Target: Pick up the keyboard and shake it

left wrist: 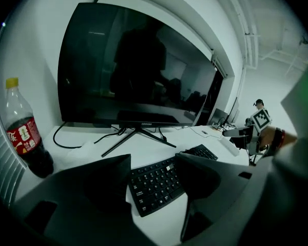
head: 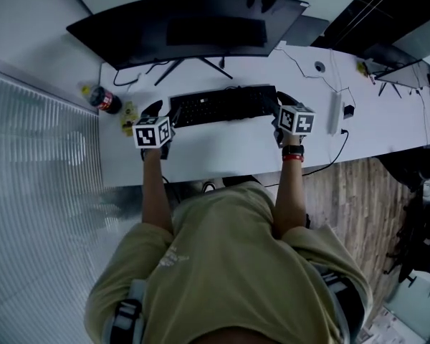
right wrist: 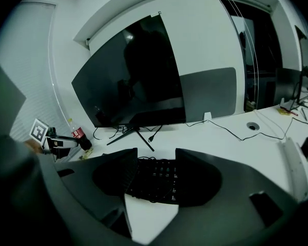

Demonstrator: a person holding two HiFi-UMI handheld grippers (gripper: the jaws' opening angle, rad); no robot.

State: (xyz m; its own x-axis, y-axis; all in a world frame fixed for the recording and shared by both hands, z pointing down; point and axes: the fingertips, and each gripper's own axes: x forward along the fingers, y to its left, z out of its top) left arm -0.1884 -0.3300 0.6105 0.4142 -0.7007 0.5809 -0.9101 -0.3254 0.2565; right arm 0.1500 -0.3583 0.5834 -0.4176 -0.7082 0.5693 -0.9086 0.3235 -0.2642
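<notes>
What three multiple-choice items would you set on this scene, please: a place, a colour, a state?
1. The bottle stands: A) left of the monitor; B) on the floor; C) on a chair.
2. The keyboard is: A) white; B) black; C) red.
3. The left gripper and right gripper are: A) open; B) shut on the keyboard; C) shut on a cable.
1 A, beside the monitor's left end; 2 B, dark keys and frame; 3 A, both jaw pairs stand apart.

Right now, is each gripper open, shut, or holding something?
Left gripper: open, one end of the keyboard between its jaws, not gripped.
Right gripper: open, other end between its jaws, not gripped.
</notes>
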